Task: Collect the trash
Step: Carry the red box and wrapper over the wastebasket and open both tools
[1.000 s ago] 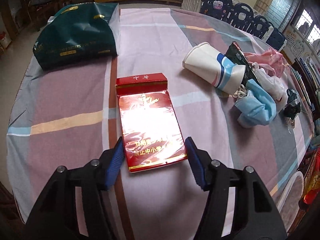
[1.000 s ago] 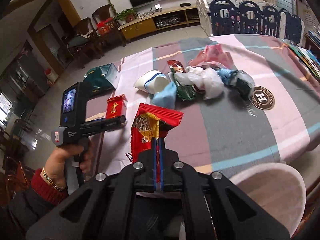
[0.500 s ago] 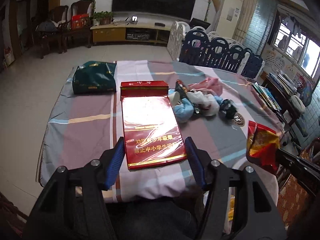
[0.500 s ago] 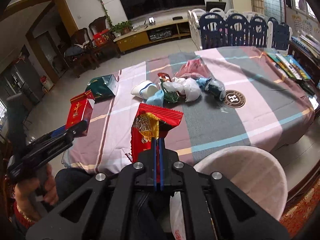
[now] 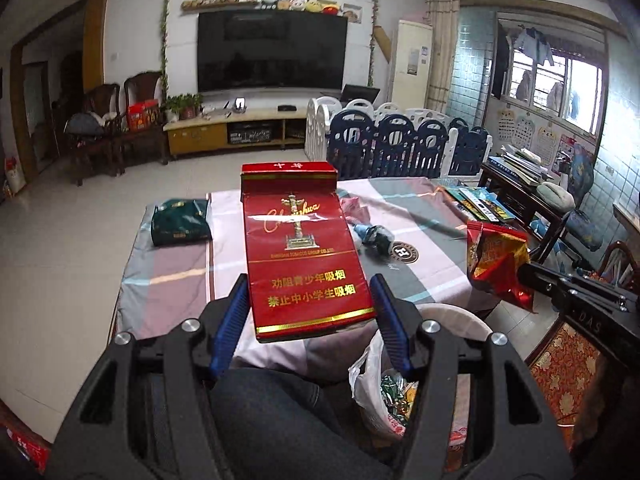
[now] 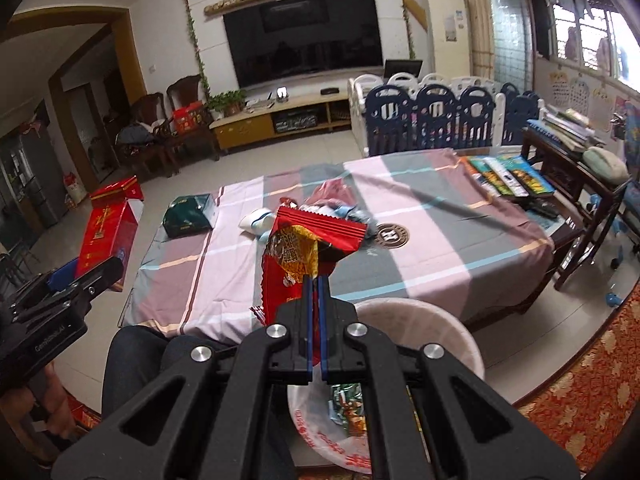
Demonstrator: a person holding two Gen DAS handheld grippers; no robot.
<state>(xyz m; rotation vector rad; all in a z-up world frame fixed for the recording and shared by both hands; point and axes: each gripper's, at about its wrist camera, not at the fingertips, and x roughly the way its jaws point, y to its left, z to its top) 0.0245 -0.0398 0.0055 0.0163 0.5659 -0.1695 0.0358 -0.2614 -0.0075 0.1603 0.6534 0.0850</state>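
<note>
Left gripper [image 5: 310, 306]: clamped on the flat red cardboard cigarette carton [image 5: 304, 256]; a second ago it lay on the table, now lifted clear above the white plastic-lined bin [image 6: 420, 320]
Right gripper [image 6: 316, 284]: pinched narrow on the crumpled red foil snack wrapper [image 6: 308, 248], over the bin
Beyond the bin: checked-cloth table [image 6: 440, 240]; remaining trash pile [image 6: 336, 204] awaits; both loads look ready to drop

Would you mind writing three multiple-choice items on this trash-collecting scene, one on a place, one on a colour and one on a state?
1. Where is the white bin?
A. on the table
B. on the floor, below the table's near edge
C. beside the television

2. What colour is the cigarette carton?
A. green
B. blue
C. red

3. What is the right hand-held gripper doing?
A. gripping a snack wrapper
B. hanging open
C. gripping a paper cup

Answers:
1 B, the bin's rim shows under the tablecloth edge.
2 C, its face is red with gold print, held in the left hand-held gripper.
3 A, the fingers close on the wrapper's lower end.
</note>
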